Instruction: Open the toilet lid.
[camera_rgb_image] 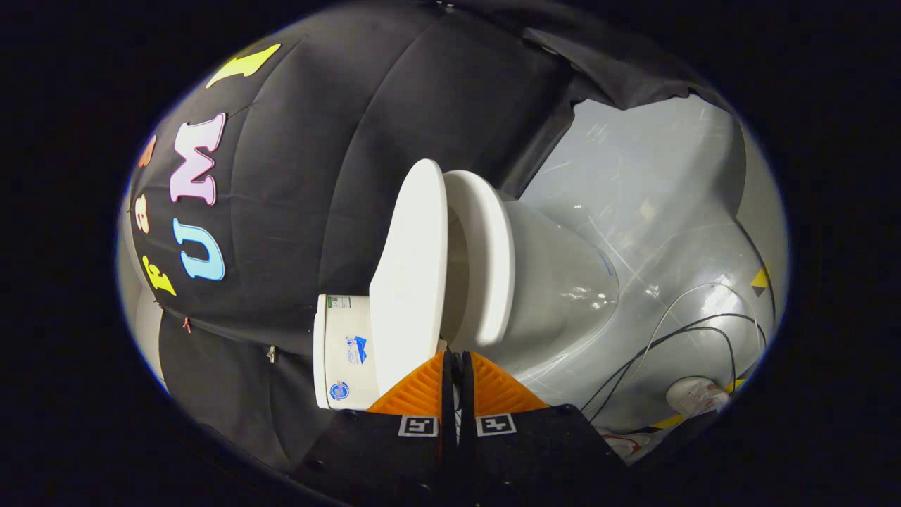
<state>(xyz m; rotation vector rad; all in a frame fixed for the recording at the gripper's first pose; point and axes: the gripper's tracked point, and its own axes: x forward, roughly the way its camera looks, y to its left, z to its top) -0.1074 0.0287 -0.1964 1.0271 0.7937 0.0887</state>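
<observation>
Toilet lid (412,274) nearly upright, parted from the seat (489,257).
The tool (456,362), fingers together and holding nothing, sits at the lid's edge; next likely a push toward the tank (341,352).

The gripper (455,360) fingers stand almost together; whether anything is pinched in the thin gap cannot be told. The fingers cover the near edge of the toilet lid (412,282) and seat (489,260). Tank (343,352) labels are too small to read. The shoe (693,396) is partly cut off.
</observation>
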